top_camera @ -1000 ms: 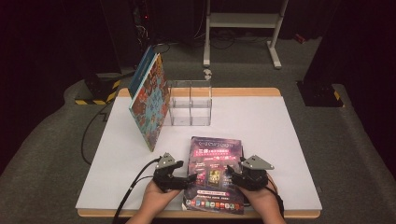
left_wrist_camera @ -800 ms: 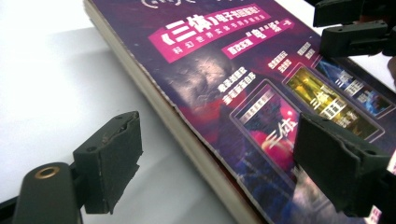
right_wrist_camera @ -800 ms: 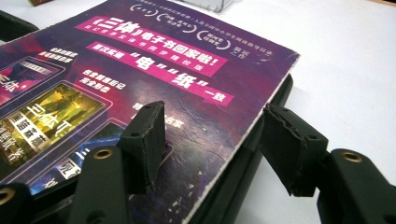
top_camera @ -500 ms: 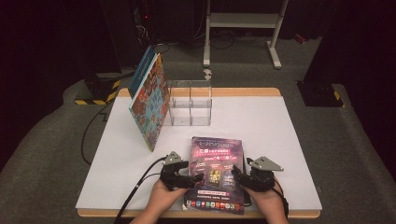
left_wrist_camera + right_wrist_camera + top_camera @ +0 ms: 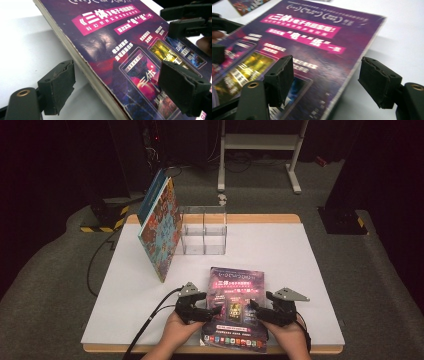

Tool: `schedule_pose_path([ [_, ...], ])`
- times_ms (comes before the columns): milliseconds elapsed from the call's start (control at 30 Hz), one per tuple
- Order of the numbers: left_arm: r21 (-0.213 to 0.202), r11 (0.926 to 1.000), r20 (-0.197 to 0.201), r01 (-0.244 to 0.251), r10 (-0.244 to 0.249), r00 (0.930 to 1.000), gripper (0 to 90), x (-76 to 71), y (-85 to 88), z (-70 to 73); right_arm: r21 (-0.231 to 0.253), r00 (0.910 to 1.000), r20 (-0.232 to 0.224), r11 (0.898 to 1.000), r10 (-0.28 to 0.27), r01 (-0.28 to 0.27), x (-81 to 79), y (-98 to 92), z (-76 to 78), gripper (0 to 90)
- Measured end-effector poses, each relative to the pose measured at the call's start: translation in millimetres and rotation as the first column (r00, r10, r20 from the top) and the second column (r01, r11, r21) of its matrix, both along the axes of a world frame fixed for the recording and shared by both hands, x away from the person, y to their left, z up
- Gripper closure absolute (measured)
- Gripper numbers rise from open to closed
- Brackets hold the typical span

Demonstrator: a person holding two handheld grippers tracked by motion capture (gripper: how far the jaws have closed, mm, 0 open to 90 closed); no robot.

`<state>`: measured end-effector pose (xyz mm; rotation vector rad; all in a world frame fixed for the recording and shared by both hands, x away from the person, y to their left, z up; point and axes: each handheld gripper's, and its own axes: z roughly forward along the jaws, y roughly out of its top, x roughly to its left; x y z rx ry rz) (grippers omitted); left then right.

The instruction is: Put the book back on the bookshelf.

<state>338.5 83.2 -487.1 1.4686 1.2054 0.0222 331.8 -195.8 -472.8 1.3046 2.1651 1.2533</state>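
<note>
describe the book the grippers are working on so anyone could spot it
On the white table, look at the near edge, between the left gripper and the right gripper. The purple book lies flat there, unlike the colourful book leaning against the clear organizer.

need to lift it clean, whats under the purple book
The purple book lies flat on the white table; its near edge seems to overhang the table's front. Its cover hides whatever may lie beneath. Both grippers straddle its side edges, jaws open.

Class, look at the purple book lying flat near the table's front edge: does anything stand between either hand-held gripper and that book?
Nothing visible does. The left hand-held gripper and right hand-held gripper sit at opposite side edges of the purple book, each with open jaws straddling an edge.
</note>
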Motion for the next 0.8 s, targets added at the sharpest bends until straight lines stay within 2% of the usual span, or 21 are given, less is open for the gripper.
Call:
schedule_pose_path([
  [167, -0.011, 0.9999, -0.030, 0.010, -0.010, 0.9995, 9.9, 5.3, 0.2, -2.1, 0.022, 0.9989, -0.046, 1.000, 0.002, -0.001, 9.8, 3.5, -1.6, 20.5],
  [267, -0.010, 0.9999, -0.031, 0.009, -0.010, 0.9995, 9.6, 6.2, -0.8, -1.7, 0.045, 0.9974, -0.071, 0.999, 0.010, -0.007, 14.1, 1.9, -3.1, 19.1],
  [400, 0.019, 0.9998, -0.001, 0.003, -0.003, 1.0000, 10.6, 5.7, -3.4, 1.6, 0.032, 0.9977, -0.067, 0.999, 0.008, -0.006, 16.2, 4.6, -1.8, 19.7],
  [533, 0.021, 0.9998, -0.006, 0.003, -0.003, 1.0000, 14.0, 7.9, -3.3, 3.9, -0.002, 0.9994, -0.033, 1.000, -0.002, 0.002, 19.2, 11.5, 1.4, 24.6],
  [700, 0.048, 0.9986, 0.076, -0.023, 0.019, 0.9970, 29.1, 5.1, -1.5, 9.4, -0.038, 1.0000, 0.001, 0.999, 0.000, 0.000, 23.8, 17.4, 5.5, 30.2],
  [800, 0.065, 0.9975, 0.085, -0.028, 0.022, 0.9962, 33.7, 5.0, 1.8, 10.1, -0.037, 1.0000, -0.004, 0.999, 0.006, -0.006, 25.2, 18.2, 6.8, 29.4],
])
